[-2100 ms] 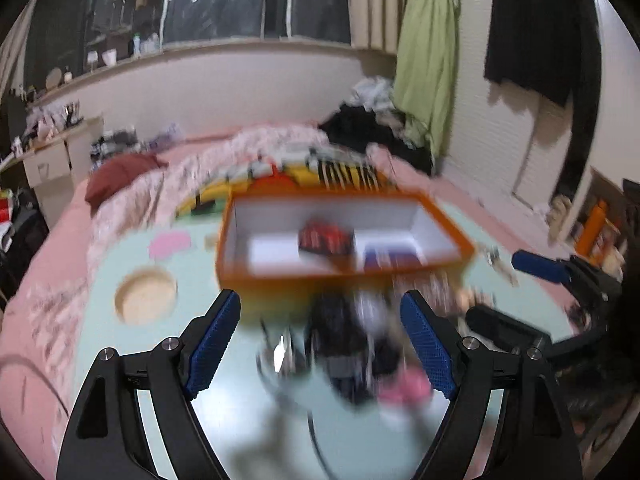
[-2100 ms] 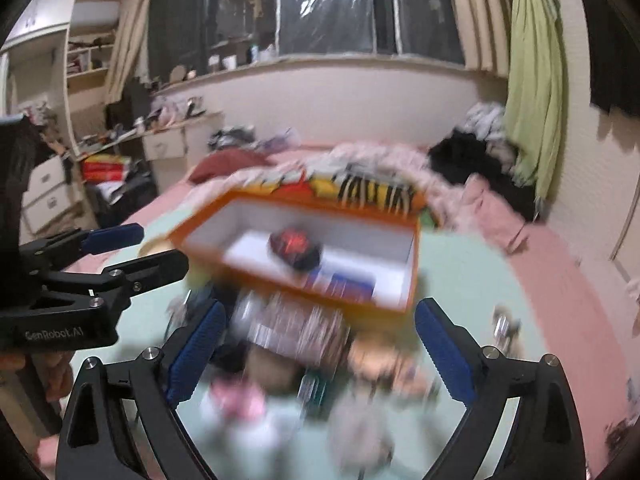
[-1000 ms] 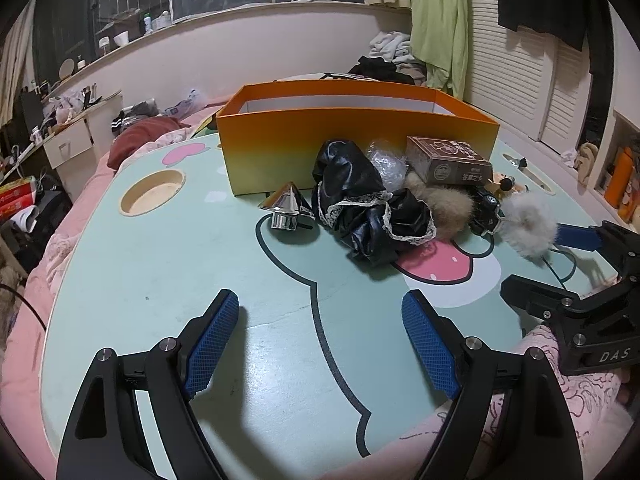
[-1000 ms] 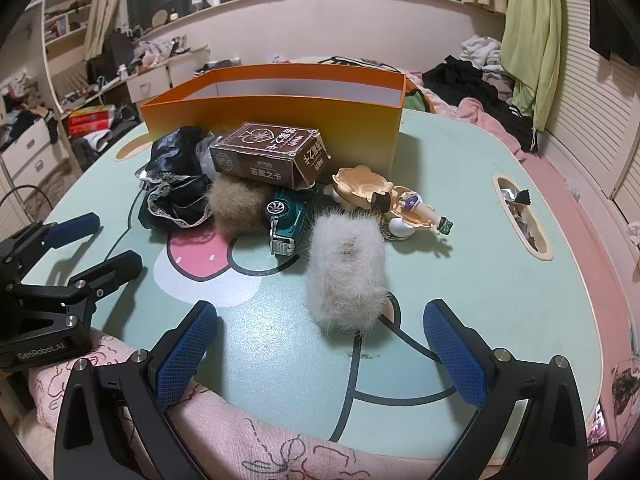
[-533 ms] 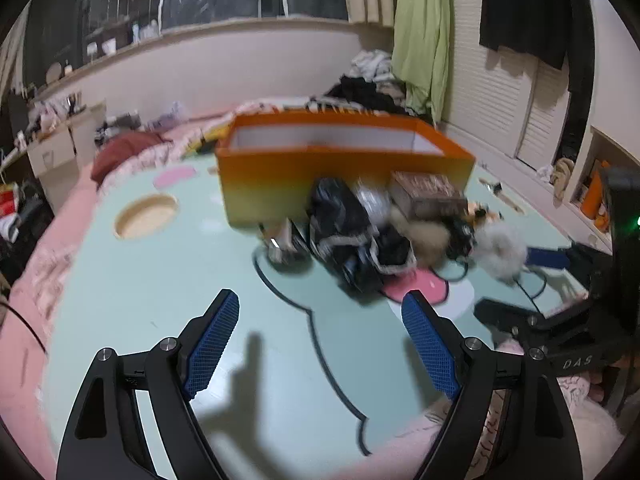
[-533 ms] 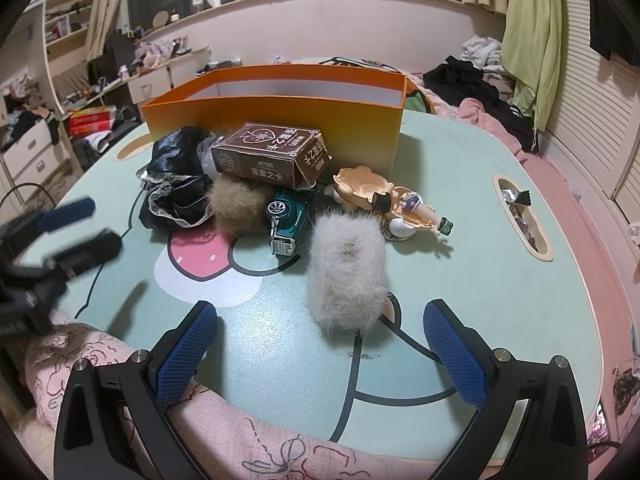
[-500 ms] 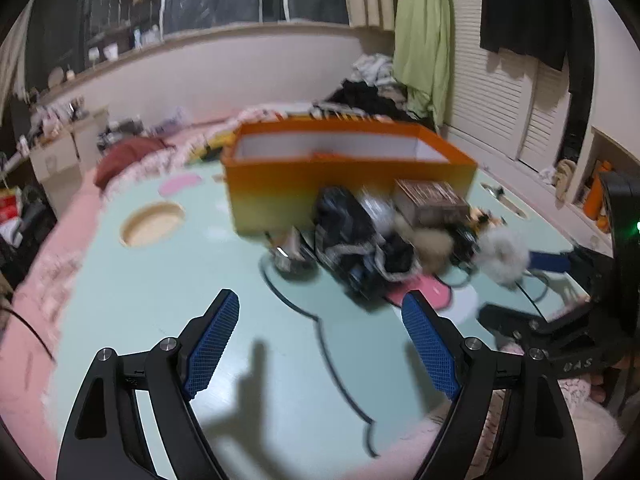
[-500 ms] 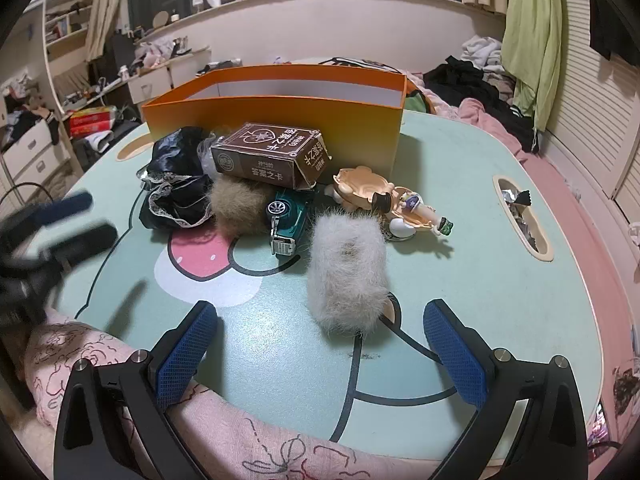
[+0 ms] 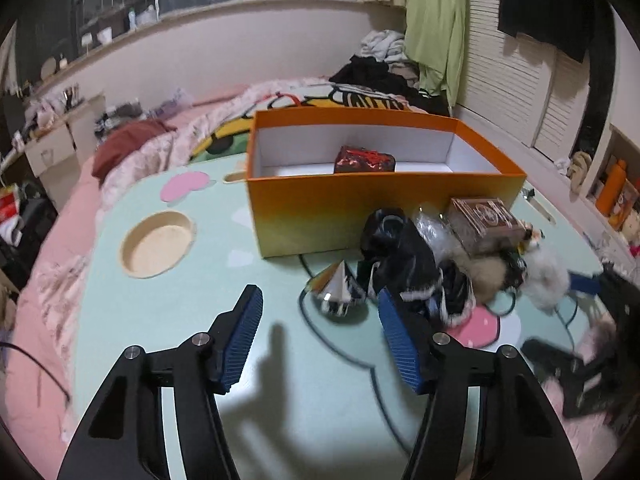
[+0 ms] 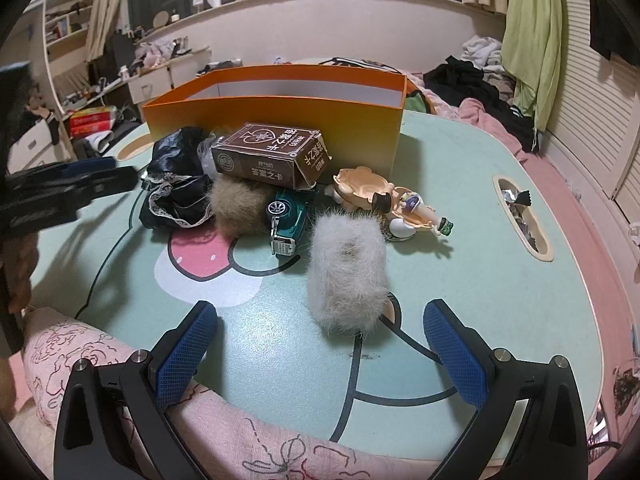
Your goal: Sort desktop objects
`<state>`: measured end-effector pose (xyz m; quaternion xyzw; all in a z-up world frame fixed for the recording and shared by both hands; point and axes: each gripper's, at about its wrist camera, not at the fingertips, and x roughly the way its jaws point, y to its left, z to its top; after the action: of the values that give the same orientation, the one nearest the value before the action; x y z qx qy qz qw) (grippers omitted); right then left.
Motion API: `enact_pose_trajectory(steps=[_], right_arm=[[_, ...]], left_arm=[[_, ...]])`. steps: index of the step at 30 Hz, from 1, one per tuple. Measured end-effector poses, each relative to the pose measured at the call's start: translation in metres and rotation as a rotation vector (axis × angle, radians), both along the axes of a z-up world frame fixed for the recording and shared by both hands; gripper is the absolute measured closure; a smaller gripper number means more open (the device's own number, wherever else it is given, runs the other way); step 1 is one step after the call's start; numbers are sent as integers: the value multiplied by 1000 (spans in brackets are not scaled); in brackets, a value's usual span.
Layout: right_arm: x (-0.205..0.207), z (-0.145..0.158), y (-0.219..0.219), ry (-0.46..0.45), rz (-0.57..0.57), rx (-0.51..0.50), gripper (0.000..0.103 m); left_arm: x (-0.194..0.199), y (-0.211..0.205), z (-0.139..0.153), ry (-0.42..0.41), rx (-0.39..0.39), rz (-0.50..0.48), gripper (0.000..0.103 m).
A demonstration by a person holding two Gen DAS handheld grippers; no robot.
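Left claw [image 9: 320, 336] narrowing, nothing between, sees red packet [image 9: 364, 160] inside orange box [image 9: 360, 208] (hidden from right), right claw [image 10: 320, 348] spread.

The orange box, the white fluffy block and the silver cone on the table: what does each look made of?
Orange box: likely cardboard, matte, with thin straight walls and a white inside.
White fluffy block: faux fur or plush by its long, loose fibres; its core is hidden.
Silver cone: mirror-like facets suggest polished metal or metallised plastic; I cannot tell which.

Cluttered objects [image 10: 280, 200] heaped before orange box [image 10: 280, 108].
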<state>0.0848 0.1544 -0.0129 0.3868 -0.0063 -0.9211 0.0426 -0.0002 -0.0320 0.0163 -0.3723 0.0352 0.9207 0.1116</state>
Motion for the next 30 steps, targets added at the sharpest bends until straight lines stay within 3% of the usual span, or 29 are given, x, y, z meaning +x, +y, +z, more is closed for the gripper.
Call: enact_pose_trajectory(steps=[1,5,6,7,8,12,15,21,24,25,26,30], right_arm=[[0,0,0,1,0,0,0],[2,2,1,21,-3,-35,0],[4,3,5,34,-4,-65,0],[5,4,7,45,-5,-92,1],[7,5,12,59,-7,-128,2],[12,10,38,108,-100,-250,12],[11,14,54,126,-188,-278,21],[4,21,40,131,-124,-229,29],[-6,20,24,108,-53,-181,46],[-10,17,21,86,-34,-178,68],[-14,12,18,59,-17,-186,82],[-6,16,21,115,-12,-210,82]], left_arm=[[-5,3,-1,-2,7,-5,49],[-18,12,-9,-40,-28,6,50],[-21,12,-13,-59,-22,4,54],[-21,12,-15,-67,-17,2,65],[-21,11,-17,-74,-11,0,66],[-11,6,-17,-55,15,-10,66],[1,-5,-16,-41,42,-7,66],[17,-22,-5,17,34,24,66],[17,-31,2,33,69,43,66],[17,-31,3,35,75,41,66],[17,-31,3,36,76,38,66],[20,-24,6,29,99,3,66]])
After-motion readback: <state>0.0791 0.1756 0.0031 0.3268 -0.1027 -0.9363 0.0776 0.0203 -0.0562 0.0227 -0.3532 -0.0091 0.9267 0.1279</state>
